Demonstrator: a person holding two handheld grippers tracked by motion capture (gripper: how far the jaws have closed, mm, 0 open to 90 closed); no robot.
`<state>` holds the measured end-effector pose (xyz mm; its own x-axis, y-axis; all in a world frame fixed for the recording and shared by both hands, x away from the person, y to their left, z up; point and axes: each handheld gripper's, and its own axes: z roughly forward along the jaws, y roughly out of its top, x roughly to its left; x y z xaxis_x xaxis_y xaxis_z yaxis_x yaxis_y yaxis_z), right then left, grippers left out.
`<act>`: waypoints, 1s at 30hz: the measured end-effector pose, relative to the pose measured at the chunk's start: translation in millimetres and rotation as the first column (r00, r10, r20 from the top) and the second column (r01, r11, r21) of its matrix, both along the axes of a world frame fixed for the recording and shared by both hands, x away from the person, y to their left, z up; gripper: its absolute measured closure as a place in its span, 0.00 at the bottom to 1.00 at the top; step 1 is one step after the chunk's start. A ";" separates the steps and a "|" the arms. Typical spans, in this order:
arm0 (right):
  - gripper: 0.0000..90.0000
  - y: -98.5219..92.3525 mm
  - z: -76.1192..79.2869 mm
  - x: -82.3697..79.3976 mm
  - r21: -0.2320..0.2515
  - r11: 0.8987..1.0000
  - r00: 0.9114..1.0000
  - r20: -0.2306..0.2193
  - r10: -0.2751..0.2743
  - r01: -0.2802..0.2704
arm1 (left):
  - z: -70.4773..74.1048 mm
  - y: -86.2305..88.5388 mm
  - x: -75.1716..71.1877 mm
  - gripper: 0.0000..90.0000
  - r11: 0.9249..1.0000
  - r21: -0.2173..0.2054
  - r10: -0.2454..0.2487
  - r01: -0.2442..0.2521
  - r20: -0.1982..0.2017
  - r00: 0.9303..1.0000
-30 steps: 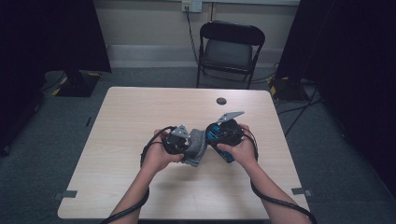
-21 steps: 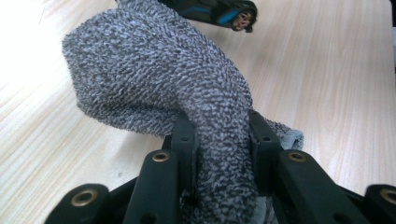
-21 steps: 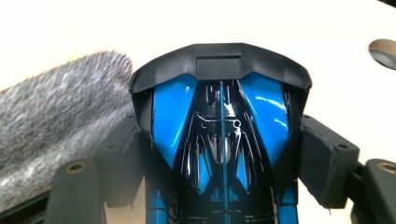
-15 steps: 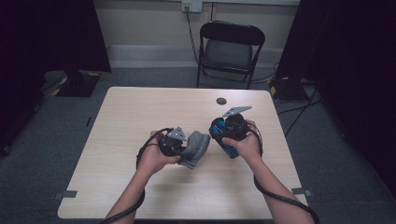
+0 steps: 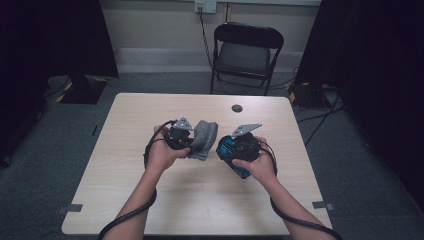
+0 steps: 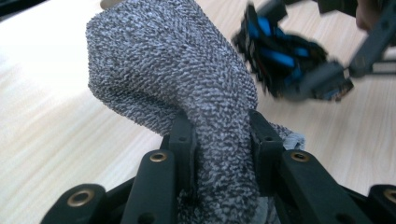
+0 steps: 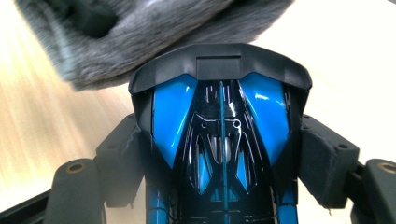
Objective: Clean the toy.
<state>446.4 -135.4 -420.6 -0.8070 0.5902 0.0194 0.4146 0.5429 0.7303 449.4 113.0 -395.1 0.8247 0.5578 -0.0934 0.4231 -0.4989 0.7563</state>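
A grey knitted sock (image 5: 204, 138) hangs above the table, bunched between the jaws of my left gripper (image 5: 192, 140). In the left gripper view the black pads (image 6: 183, 135) press into the sock (image 6: 177, 60) from both sides. My right gripper (image 5: 231, 150) is shut on a blue and black toy car (image 5: 226, 148), just right of the sock. In the right gripper view both pads (image 7: 322, 158) clamp the car's (image 7: 219, 116) sides, its nose close under the blurred sock (image 7: 140, 28). The car (image 6: 285, 51) also appears blurred beyond the sock.
The light wooden table (image 5: 200, 200) carries a small black round object (image 5: 237, 108) near its far edge. A black folding chair (image 5: 245, 50) stands behind the table. A dark stand base (image 5: 80, 87) and cables lie on the floor.
My left hand has lifted the sock and carried it toward the far side of the table. The right hand has drifted slightly right, so a small gap has opened between sock and car.
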 end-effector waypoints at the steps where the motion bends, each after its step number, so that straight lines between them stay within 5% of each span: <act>1: 0.28 1.1 -0.5 -1.0 0.002 1.000 1.000 -0.001 0.003 -0.003 | 0.2 -1.3 1.3 0.76 1.000 -0.002 0.000 0.000 -0.001 1.000; 10: 0.28 10.9 -0.8 -9.4 0.001 0.999 0.999 -0.002 0.046 -0.046 | -4.2 -14.3 3.2 0.75 1.000 0.009 -0.017 0.017 -0.017 1.000; 30: 0.28 17.0 -3.7 -8.7 -0.018 0.997 0.998 -0.012 0.069 -0.069 | -7.3 -12.7 -4.1 0.77 0.995 0.048 -0.087 0.088 -0.027 0.996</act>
